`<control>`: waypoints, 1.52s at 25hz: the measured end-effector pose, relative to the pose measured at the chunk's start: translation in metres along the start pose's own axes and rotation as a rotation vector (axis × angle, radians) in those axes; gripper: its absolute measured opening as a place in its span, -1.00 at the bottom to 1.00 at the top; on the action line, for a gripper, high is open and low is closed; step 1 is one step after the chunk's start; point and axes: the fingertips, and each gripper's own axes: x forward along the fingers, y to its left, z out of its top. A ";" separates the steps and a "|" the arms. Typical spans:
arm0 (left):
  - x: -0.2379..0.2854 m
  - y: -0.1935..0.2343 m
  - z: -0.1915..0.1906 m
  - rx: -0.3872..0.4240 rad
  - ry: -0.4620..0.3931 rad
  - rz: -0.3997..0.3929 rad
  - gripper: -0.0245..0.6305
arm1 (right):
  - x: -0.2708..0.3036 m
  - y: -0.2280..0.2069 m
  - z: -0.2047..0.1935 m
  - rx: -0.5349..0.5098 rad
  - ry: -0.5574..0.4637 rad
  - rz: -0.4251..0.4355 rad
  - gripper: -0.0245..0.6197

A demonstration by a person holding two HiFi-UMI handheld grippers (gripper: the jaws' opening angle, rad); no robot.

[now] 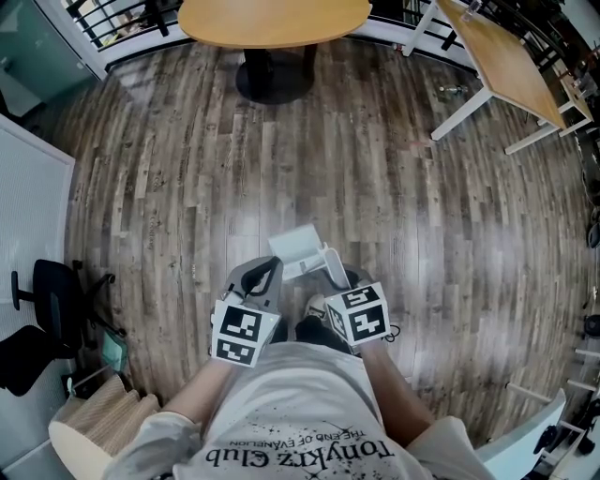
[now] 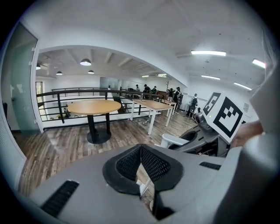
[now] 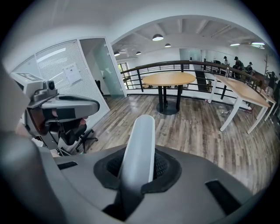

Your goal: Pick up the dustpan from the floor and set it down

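At seven o'clock from the dustpan [image 1: 298, 249], the left gripper [image 2: 140, 152] has its jaws pressed together on nothing. The white dustpan is at centre, its tray apparently held clear of the wooden floor [image 1: 178, 187], at eleven o'clock from the right gripper [image 3: 138, 168], whose jaws are clamped across the pan's handle [image 3: 141, 140]. The pan looks like thin rigid plastic: light, stiff and smooth enough to swivel in the pads. The handle is the sound place to hold, close to the tray so the front weight levers less.

Well ahead of the left tool [image 1: 265, 277] stands a round table [image 1: 274, 21]; a long desk [image 1: 506, 61] ahead to its right; an office chair [image 1: 42, 323] off to its left.
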 end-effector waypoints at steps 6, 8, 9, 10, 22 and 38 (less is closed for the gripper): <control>-0.005 0.002 0.001 -0.022 -0.010 0.007 -0.85 | -0.002 0.003 0.002 -0.004 -0.004 0.007 -0.69; -0.007 0.001 0.002 -0.017 -0.011 0.006 -0.85 | -0.002 0.004 0.003 -0.006 -0.004 0.009 -0.69; -0.008 0.000 0.003 -0.014 -0.013 0.005 -0.85 | -0.002 0.005 0.003 -0.008 -0.004 0.010 -0.69; -0.008 0.000 0.003 -0.015 -0.015 0.003 -0.85 | -0.002 0.006 0.004 -0.010 -0.004 0.012 -0.69; -0.007 0.000 0.001 -0.020 -0.019 0.008 -0.85 | -0.003 0.003 0.002 -0.017 -0.006 0.011 -0.69; -0.009 -0.006 -0.003 -0.009 0.000 -0.008 -0.85 | -0.005 0.001 0.001 -0.014 -0.005 0.007 -0.69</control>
